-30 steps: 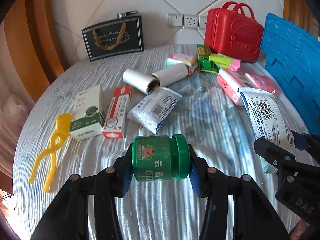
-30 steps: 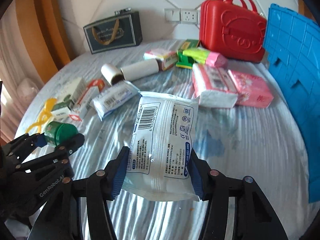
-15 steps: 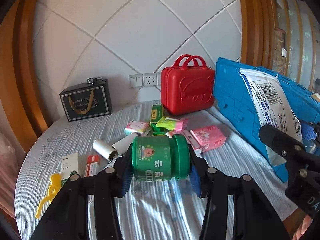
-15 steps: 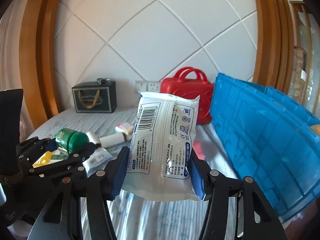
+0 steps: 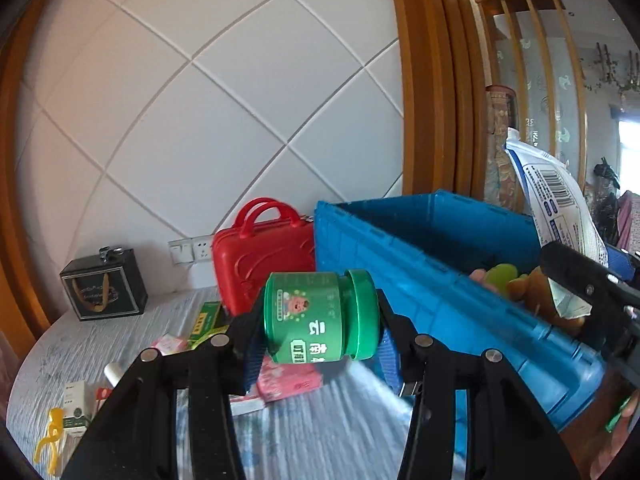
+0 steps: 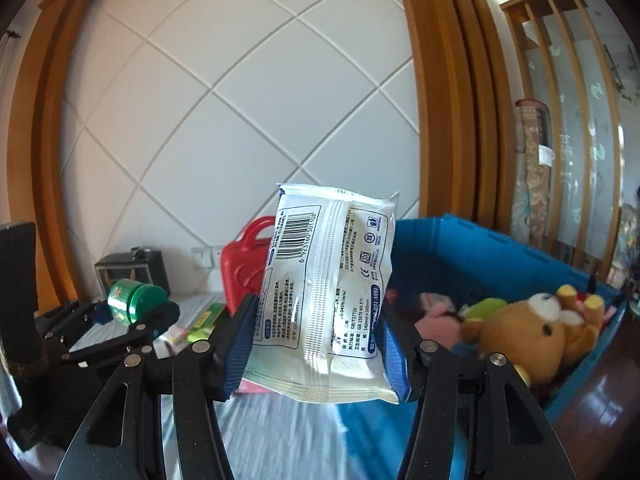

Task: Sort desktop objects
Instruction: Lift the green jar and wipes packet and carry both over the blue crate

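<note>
Green jar (image 5: 320, 317) between left tongs (image 5: 318, 338)

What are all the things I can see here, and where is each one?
Round green plastic jar: one, green, on its side, clamped in the left tongs.
Flat white plastic packet with a barcode: one, white and blue, clamped in the right tongs.
Big blue plastic crate: one, blue, right of the table, open on top.
Brown plush bear: one, brown, lying in the crate among other soft toys.
Small red plastic suitcase: one, red, at the table's back by the wall.
Dark gift box with gold handle: one, black, back left of the table.
Yellow plastic clip: one, yellow, front left of the table.
Left tongs: black, blue pads.
Right tongs: black, blue pads.
</note>
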